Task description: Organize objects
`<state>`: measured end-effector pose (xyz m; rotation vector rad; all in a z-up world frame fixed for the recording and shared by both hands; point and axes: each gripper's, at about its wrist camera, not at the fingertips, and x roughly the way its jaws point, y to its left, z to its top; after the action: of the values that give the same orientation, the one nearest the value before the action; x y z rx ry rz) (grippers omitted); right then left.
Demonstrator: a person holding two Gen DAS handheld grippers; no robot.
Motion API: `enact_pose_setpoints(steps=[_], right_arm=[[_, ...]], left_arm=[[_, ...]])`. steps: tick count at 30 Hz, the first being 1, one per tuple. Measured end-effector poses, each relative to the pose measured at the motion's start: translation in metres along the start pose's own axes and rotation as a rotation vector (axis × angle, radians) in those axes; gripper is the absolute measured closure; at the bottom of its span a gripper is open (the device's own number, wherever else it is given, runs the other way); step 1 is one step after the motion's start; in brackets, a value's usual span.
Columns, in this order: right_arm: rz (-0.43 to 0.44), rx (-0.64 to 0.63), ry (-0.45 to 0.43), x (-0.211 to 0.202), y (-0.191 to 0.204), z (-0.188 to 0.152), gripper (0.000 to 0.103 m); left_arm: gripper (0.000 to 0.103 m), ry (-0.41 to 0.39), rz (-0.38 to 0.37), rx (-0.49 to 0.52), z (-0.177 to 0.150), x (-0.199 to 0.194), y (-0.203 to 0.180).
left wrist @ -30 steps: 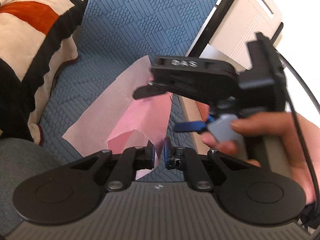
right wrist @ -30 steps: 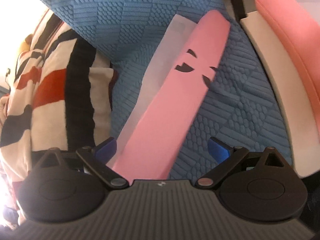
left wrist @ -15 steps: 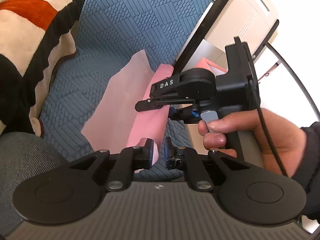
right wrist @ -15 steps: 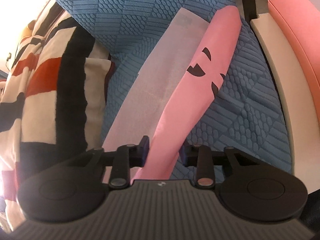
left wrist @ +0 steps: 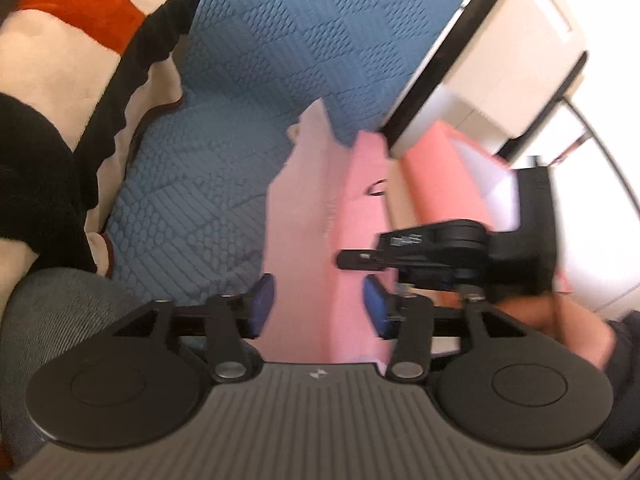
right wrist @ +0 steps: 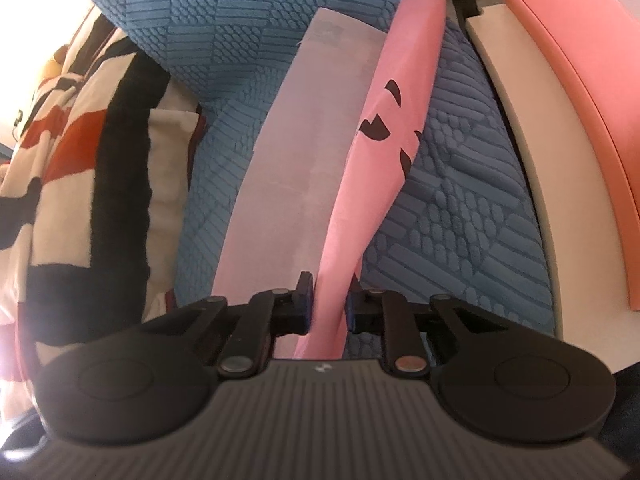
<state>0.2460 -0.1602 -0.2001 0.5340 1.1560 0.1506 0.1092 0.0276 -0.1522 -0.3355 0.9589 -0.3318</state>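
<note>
Right tongs [right wrist: 328, 306], just closing, clench the pink cloth [right wrist: 352, 208]; only the left view shows the left tongs [left wrist: 318, 306], just opening, released astride it.

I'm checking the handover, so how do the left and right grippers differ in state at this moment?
The left gripper has just been opening: its jaws stand apart around the pink cloth without pressing it. The right gripper has just been closing: its jaws pinch the same cloth. Both have blue pads and point down at the blue bedspread.
</note>
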Motion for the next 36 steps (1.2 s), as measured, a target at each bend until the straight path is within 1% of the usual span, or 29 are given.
enact_pose_setpoints(steps=[2,4,10,12,15,18,20,21,22,23,25,28,33,36], right_arm=[[0.001,-0.004,0.0,0.0,-0.003,-0.001,0.085],[0.004,-0.013,0.001,0.0,-0.005,-0.002,0.085],[0.016,-0.041,0.005,0.0,-0.016,-0.005,0.085],[0.011,-0.058,0.001,-0.001,-0.018,-0.004,0.085],[-0.006,-0.088,-0.014,-0.004,-0.021,-0.002,0.086],[-0.003,-0.089,-0.024,-0.006,-0.027,0.0,0.086],[-0.004,-0.096,-0.026,-0.006,-0.029,0.0,0.086],[-0.005,-0.101,-0.027,-0.006,-0.03,0.0,0.086],[-0.006,-0.104,-0.027,-0.007,-0.031,0.0,0.086],[-0.012,-0.108,-0.028,-0.007,-0.031,0.0,0.086],[-0.023,-0.124,-0.034,-0.008,-0.03,0.001,0.086],[-0.04,-0.178,-0.045,-0.011,-0.024,0.001,0.086],[-0.065,-0.275,-0.068,-0.02,-0.005,-0.003,0.086],[-0.055,-0.303,-0.089,-0.025,0.008,-0.008,0.086]], left_arm=[[0.039,0.005,0.009,0.03,0.004,0.014,-0.005],[0.039,0.018,0.039,0.044,0.01,0.03,-0.01],[0.039,0.049,0.094,0.013,0.026,0.085,-0.005],[0.039,0.071,0.094,-0.01,0.03,0.104,-0.003],[0.04,0.118,0.072,-0.022,0.034,0.13,-0.005],[0.049,0.147,0.081,-0.025,0.039,0.152,-0.006],[0.065,0.173,0.08,-0.025,0.043,0.167,-0.007],[0.07,0.183,0.075,-0.029,0.044,0.174,-0.006],[0.083,0.194,0.068,-0.035,0.045,0.18,-0.005],[0.092,0.201,0.067,-0.042,0.045,0.183,-0.004],[0.097,0.195,0.07,-0.051,0.046,0.185,-0.002],[0.1,0.155,0.065,-0.059,0.049,0.174,-0.001],[0.102,0.081,0.045,-0.133,0.053,0.139,0.011],[0.103,0.031,0.033,-0.14,0.048,0.113,0.017]])
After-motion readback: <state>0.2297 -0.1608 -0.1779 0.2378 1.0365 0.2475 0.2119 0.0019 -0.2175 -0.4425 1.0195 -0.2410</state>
